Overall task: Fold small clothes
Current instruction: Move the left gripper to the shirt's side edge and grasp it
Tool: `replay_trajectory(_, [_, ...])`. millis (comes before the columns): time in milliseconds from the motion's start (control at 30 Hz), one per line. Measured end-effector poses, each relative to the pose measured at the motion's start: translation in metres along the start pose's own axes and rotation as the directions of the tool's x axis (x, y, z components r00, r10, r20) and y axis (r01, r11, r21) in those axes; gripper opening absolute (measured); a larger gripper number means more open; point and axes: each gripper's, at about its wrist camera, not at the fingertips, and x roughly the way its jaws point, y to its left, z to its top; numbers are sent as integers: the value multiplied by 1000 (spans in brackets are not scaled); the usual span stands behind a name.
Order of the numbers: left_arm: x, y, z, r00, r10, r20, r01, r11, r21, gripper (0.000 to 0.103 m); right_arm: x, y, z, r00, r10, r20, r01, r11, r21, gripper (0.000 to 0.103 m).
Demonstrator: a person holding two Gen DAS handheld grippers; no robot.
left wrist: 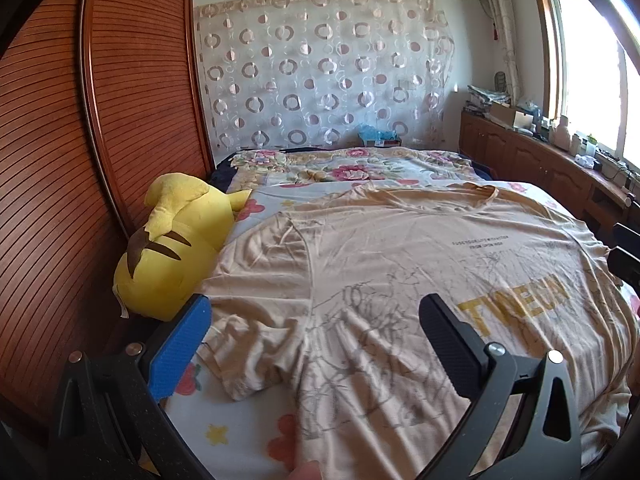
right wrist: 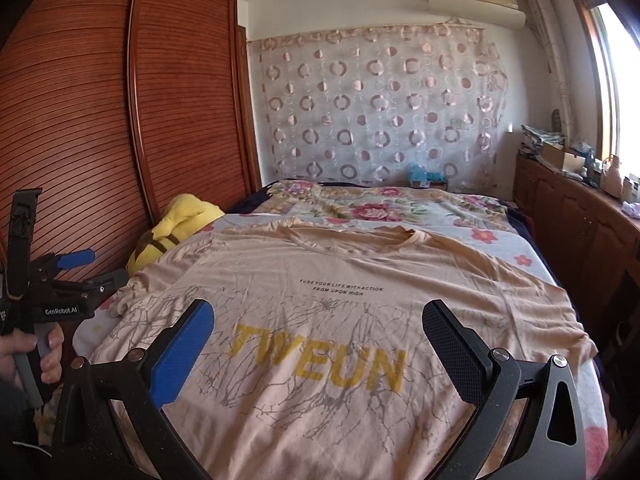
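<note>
Across the centre of both frames the beige t-shirt (left wrist: 400, 280) lies spread face-up on the floral bed sheet (left wrist: 240, 420), unfolded, left sleeve bunched at lower left. Risk: thin fabric may slip from a shallow pinch, or the sheet gets pinched along with it; the yellow plush toy (left wrist: 172, 248) at left touches the sleeve and could snag a fold. Left gripper (left wrist: 316, 332) wide open, holding nothing, hovering over the shirt. Right gripper (right wrist: 320, 340) also wide open, empty.
</note>
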Motion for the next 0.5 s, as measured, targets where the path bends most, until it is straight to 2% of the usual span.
replay_trajectory(233, [13, 31, 4, 999, -12, -44, 13, 999, 39, 103, 17, -3, 14, 996, 66, -56, -68, 997, -36, 103])
replay_trajectory(500, [34, 81, 15, 992, -61, -112, 64, 998, 19, 103, 23, -4, 25, 991, 124, -50, -128, 987, -96, 101])
